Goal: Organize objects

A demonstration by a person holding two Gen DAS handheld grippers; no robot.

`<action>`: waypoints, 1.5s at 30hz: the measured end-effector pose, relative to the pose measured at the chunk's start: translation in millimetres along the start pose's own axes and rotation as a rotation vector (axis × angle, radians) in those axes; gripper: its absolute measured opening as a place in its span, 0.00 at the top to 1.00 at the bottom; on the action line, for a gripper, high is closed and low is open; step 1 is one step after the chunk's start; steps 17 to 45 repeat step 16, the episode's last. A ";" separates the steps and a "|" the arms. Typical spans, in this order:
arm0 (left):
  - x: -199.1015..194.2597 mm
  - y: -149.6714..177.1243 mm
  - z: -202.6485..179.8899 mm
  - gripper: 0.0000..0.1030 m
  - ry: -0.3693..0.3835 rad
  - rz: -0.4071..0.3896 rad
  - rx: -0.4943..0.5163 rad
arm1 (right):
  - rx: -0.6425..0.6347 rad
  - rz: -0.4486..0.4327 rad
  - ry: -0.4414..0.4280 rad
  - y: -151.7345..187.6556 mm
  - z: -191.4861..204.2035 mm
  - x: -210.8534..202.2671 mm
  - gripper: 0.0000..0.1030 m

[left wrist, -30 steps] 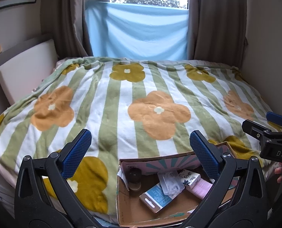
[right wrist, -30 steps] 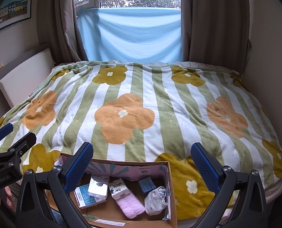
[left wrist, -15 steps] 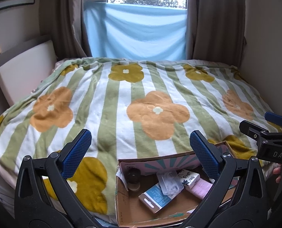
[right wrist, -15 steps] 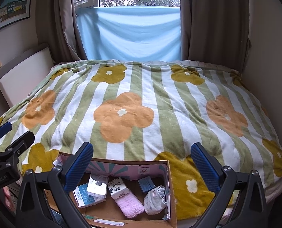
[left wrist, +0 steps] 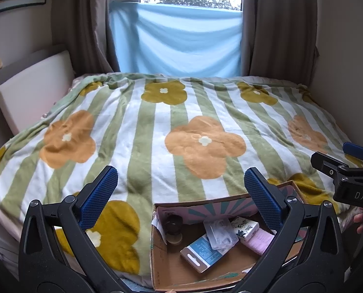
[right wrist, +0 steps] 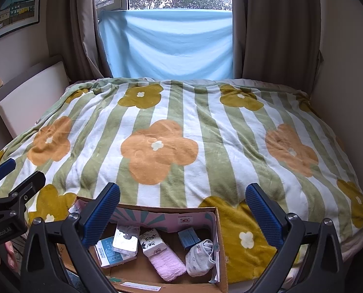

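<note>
The open brown cardboard box (right wrist: 219,244), its inner back wall printed with pink and teal rays, sits at the near edge of your bed, on the plush fleece blanket (right wrist: 205,131) striped green and white with orange and mustard flowers. Beyond the box, a smooth pale blue cloth (right wrist: 166,44) hangs across the window between brown curtains.

Inside the box, largest first: a flat white-and-blue carton (left wrist: 202,254) lies toward its left side, with a clear plastic case (left wrist: 220,232) resting on it. A fuzzy pink rolled cloth with a printed paper band (right wrist: 160,251) lies mid-box, a crumpled grey patterned sock (right wrist: 199,256) against the right wall, a small dark blue box (right wrist: 188,235) near the back wall, and a dark round jar (left wrist: 172,227) in the back left corner.

Your left gripper (left wrist: 181,197) and right gripper (right wrist: 183,210) both hover above the box, ribbed blue pads spread wide, holding nothing.
</note>
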State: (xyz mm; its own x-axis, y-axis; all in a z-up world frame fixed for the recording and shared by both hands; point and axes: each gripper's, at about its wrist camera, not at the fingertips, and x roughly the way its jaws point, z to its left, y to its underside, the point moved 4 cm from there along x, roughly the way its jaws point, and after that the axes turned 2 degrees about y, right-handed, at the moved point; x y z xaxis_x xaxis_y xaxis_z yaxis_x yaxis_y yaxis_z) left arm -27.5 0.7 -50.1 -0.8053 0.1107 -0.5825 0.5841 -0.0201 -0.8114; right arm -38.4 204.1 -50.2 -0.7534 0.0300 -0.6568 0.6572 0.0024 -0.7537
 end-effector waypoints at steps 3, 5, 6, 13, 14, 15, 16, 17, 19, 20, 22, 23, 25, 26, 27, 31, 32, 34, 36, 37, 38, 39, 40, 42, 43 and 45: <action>-0.8 0.6 3.6 0.00 -0.022 -0.004 0.000 | 0.000 0.000 -0.001 -0.1 0.0 0.2 0.01; -3.8 0.0 5.0 0.00 -0.034 -0.020 0.002 | -0.001 -0.001 0.001 -0.1 0.0 0.2 0.01; -5.9 -0.5 6.8 0.00 -0.047 -0.031 -0.001 | -0.002 -0.002 0.002 -1.4 0.0 0.0 0.01; -8.8 -3.4 6.3 0.00 -0.112 -0.063 0.036 | -0.003 -0.003 0.002 -1.9 0.0 -0.7 0.01; -8.5 -2.8 5.8 0.00 -0.114 -0.066 0.043 | -0.001 -0.003 0.000 -1.8 0.0 -0.6 0.01; -8.3 -2.2 6.4 0.00 -0.113 -0.068 0.044 | 0.000 -0.002 0.000 -3.1 0.5 -0.6 0.01; -7.4 -2.4 6.0 0.00 -0.108 -0.067 0.042 | 0.000 -0.002 0.002 -3.4 -0.5 -0.4 0.01; -7.4 -2.4 6.0 0.00 -0.108 -0.067 0.042 | 0.000 -0.002 0.002 -3.4 -0.5 -0.4 0.01; -7.4 -2.4 6.0 0.00 -0.108 -0.067 0.042 | 0.000 -0.002 0.002 -3.4 -0.5 -0.4 0.01; -7.4 -2.4 6.0 0.00 -0.108 -0.067 0.042 | 0.000 -0.002 0.002 -3.4 -0.5 -0.4 0.01; -7.4 -2.4 6.0 0.00 -0.108 -0.067 0.042 | 0.000 -0.002 0.002 -3.4 -0.5 -0.4 0.01; -7.4 -2.4 6.0 0.00 -0.108 -0.067 0.042 | 0.000 -0.002 0.002 -3.4 -0.5 -0.4 0.01; -7.4 -2.4 6.0 0.00 -0.108 -0.067 0.042 | 0.000 -0.002 0.002 -3.4 -0.5 -0.4 0.01; -7.4 -2.4 6.0 0.00 -0.108 -0.067 0.042 | 0.000 -0.002 0.002 -3.4 -0.5 -0.4 0.01; -7.4 -2.4 6.0 0.00 -0.108 -0.067 0.042 | 0.000 -0.002 0.002 -3.4 -0.5 -0.4 0.01; -7.4 -2.4 6.0 0.00 -0.108 -0.067 0.042 | 0.000 -0.002 0.002 -3.4 -0.5 -0.4 0.01; -7.4 -2.4 6.0 0.00 -0.108 -0.067 0.042 | 0.000 -0.002 0.002 -3.4 -0.5 -0.4 0.01; -7.4 -2.4 6.0 0.00 -0.108 -0.067 0.042 | 0.000 -0.002 0.002 -3.4 -0.5 -0.4 0.01; -7.4 -2.4 6.0 0.00 -0.108 -0.067 0.042 | 0.000 -0.002 0.002 -3.4 -0.5 -0.4 0.01; -7.4 -2.4 6.0 0.00 -0.108 -0.067 0.042 | 0.000 -0.002 0.002 -3.4 -0.5 -0.4 0.01; -7.4 -2.4 6.0 0.00 -0.108 -0.067 0.042 | 0.000 -0.002 0.002 -3.4 -0.5 -0.4 0.01; -7.4 -2.4 6.0 0.00 -0.108 -0.067 0.042 | 0.000 -0.002 0.002 -3.4 -0.5 -0.4 0.01; -7.4 -2.4 6.0 0.00 -0.108 -0.067 0.042 | 0.000 -0.002 0.002 -3.4 -0.5 -0.4 0.01; -7.4 -2.4 6.0 0.00 -0.108 -0.067 0.042 | 0.000 -0.002 0.002 -3.4 -0.5 -0.4 0.01; -7.4 -2.4 6.0 0.00 -0.108 -0.067 0.042 | 0.000 -0.002 0.002 -3.4 -0.5 -0.4 0.01; -7.4 -2.4 6.0 0.00 -0.108 -0.067 0.042 | 0.000 -0.002 0.002 -3.4 -0.5 -0.4 0.01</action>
